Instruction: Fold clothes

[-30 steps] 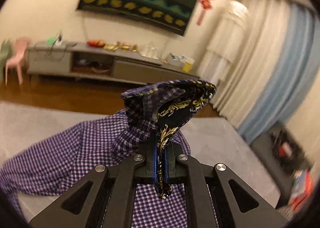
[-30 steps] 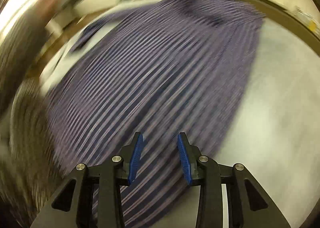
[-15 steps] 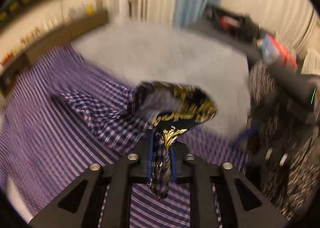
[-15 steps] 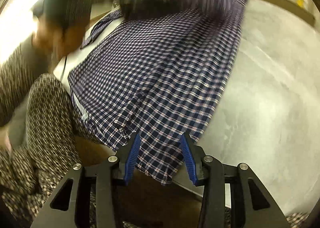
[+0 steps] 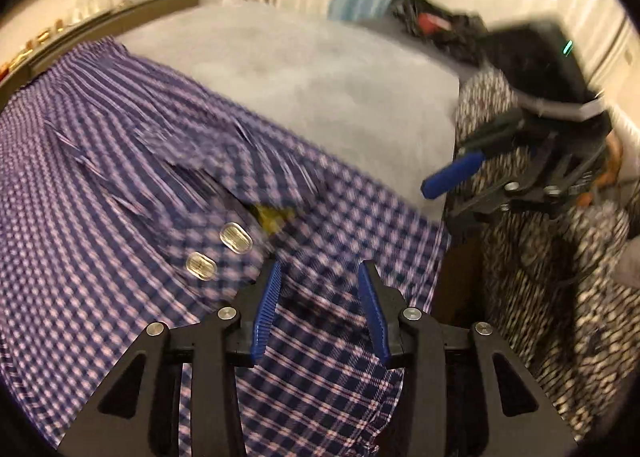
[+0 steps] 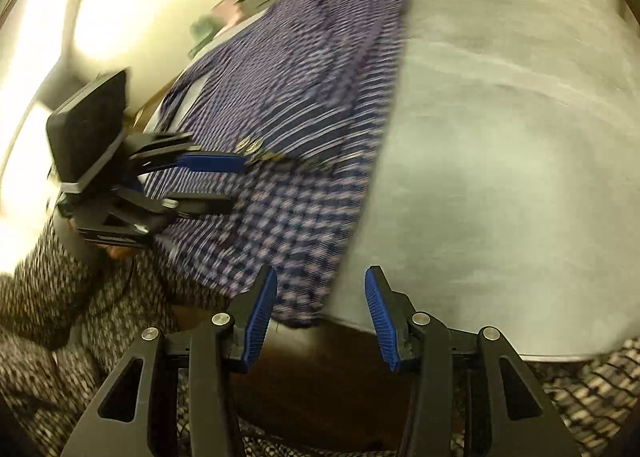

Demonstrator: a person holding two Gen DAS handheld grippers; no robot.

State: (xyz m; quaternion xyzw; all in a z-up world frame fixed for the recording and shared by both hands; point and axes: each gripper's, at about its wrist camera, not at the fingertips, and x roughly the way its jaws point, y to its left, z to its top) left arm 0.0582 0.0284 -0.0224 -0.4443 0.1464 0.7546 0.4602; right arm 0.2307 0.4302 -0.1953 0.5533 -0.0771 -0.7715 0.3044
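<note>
Left wrist view: the left gripper, a second ago clamped on the checked shirt's cuff, is opening with nothing pinched — the sleeve now lies folded across the shirt on the grey table, while the right gripper hovers, also opening, empty — one fold seemingly done

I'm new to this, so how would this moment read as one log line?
step: fold | left gripper: jaws opening, above checked shirt | right gripper: opening, empty, at shirt edge | surface: grey table
</note>
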